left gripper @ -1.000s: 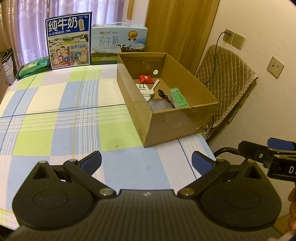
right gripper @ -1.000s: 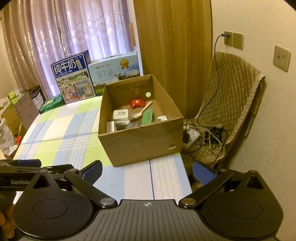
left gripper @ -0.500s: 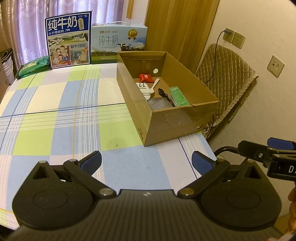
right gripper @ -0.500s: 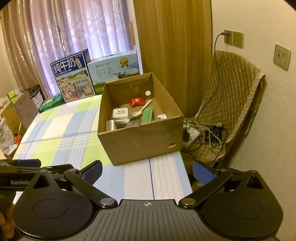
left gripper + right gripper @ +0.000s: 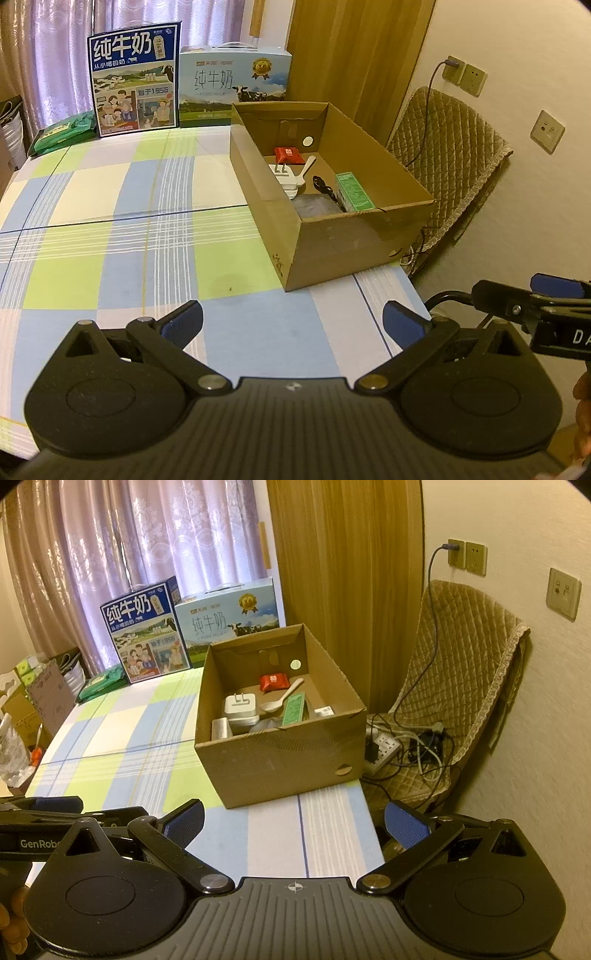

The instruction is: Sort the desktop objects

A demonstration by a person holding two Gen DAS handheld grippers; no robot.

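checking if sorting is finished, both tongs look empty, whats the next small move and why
Probably pull both back and stop: the left tongs and right tongs are open and empty, the small items already lie in the cardboard box, and the tablecloth nearby holds nothing loose.
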